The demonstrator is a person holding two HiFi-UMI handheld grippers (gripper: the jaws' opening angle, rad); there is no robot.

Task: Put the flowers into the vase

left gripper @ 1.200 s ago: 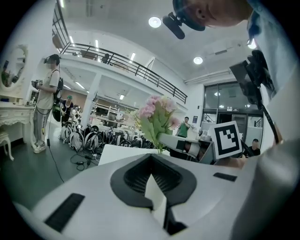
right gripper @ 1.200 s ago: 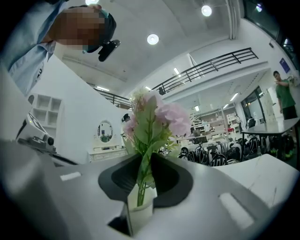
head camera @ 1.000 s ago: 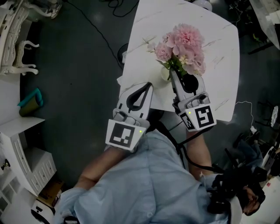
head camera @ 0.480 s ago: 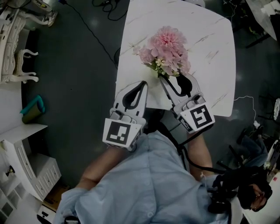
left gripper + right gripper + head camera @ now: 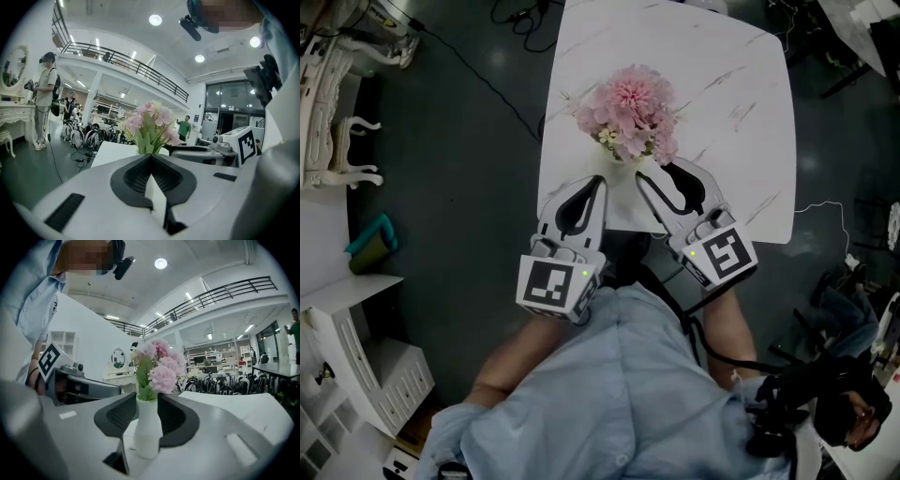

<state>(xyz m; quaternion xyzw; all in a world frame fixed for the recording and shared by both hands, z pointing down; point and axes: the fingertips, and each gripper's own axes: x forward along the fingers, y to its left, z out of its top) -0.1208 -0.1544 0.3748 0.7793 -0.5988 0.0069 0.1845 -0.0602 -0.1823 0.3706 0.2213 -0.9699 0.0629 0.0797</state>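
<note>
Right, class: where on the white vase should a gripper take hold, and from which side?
Grip the vase on its slim white body under the neck, coming in level from the near edge of the table. It stands upright, and the flowers spread over the top, so a downward approach would likely crush them.

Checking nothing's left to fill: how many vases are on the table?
1. The white vase stands toward the marble table's near side, holding the pink flowers. The table's far edge is cropped.
</note>
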